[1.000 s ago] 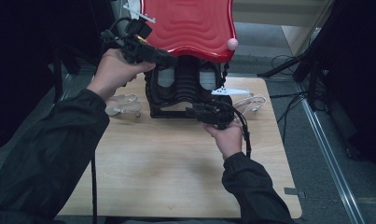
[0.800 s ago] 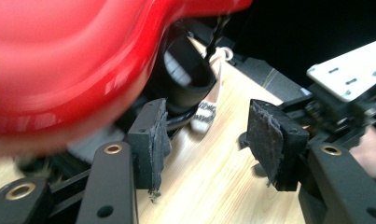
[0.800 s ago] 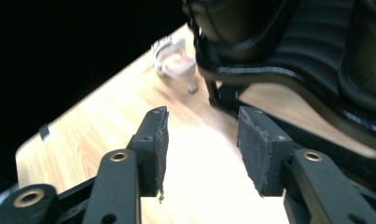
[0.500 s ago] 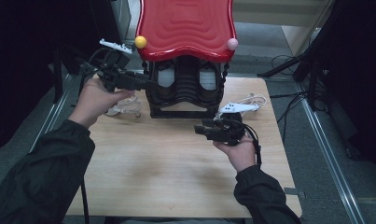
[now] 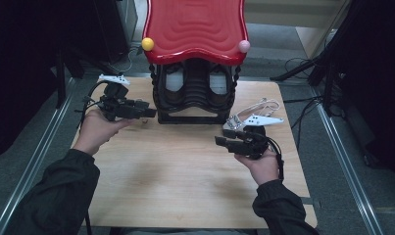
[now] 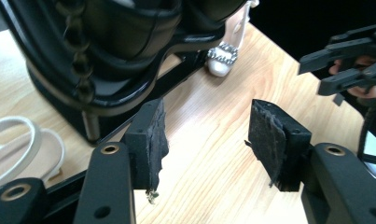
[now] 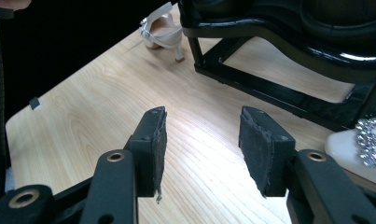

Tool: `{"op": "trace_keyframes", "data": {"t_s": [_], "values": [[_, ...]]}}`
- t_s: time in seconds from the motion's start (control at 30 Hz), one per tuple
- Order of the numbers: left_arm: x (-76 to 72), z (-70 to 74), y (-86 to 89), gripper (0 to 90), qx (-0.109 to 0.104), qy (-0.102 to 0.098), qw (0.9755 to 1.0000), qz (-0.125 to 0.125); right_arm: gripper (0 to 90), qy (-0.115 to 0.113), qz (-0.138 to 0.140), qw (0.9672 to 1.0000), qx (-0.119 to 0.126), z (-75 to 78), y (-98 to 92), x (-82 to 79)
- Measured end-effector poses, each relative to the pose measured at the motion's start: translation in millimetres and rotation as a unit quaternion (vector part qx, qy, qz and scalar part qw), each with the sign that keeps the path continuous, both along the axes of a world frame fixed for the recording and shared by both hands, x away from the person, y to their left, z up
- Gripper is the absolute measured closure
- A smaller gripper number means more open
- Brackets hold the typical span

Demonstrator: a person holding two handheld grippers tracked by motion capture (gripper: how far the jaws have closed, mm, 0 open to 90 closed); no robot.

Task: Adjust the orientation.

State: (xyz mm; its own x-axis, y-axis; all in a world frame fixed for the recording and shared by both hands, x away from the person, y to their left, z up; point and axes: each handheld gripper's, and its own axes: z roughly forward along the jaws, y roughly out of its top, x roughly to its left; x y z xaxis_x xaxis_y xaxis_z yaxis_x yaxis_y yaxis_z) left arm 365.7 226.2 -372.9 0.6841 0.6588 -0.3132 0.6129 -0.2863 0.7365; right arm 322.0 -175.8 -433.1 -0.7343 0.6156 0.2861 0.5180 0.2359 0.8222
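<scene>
Sandal with the jewelled buckle (image 5: 254, 119) lies on its side on the bench (image 5: 185, 176), just to the right of the black rack (image 5: 190, 100) under the red wavy top (image 5: 195, 24). My right gripper (image 5: 219, 141) sits just in front of it, and in the right gripper view its toe (image 7: 358, 144) is at the right edge, outside the gap. Those jaws are apart with bare wood between them and have just been opening.

I judge the step to be lining up for a pick. I would swing the right gripper toward the sole, come in low along the bench, and close across the sole's narrow part, not the thin straps, which would slip or bend.

On the rack's far side, the white strappy sandal (image 6: 52, 156) lies near my left gripper (image 5: 148, 111), off to the side of its jaws. Those jaws are also apart, with nothing between them, and have just been closing a little. I would widen them again before approaching.

With 2 grippers working close to the rack's frame, I would keep both clear of its base rail.
</scene>
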Motion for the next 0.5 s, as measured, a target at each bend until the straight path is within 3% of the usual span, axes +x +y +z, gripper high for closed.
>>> {"op": "trace_keyframes", "data": {"t_s": [0.1, 0.33, 0.43, 0.5], "values": [[1.8, -4.2, 5.5, 51.4, -0.001, 0.001, 1.0000, 0.005, 52.8, -0.005, -0.001, 1.0000, -0.006, -1.4, -1.9, -2.6], [12.2, -15.5, 19.2, 79.9, 0.002, 0.010, 0.9998, 0.020, 52.5, -0.006, -0.002, 1.0000, 0.000, -1.7, -2.7, -2.6], [19.4, -23.0, 26.2, 88.7, 0.015, 0.018, 0.9994, 0.024, 52.5, -0.007, -0.001, 1.0000, -0.004, -2.5, -1.7, -2.1], [24.2, -28.0, 30.8, 90.0, 0.018, 0.024, 0.9991, 0.031, 52.5, -0.007, -0.002, 0.9999, -0.010, -3.1, -1.4, -1.9]]}}
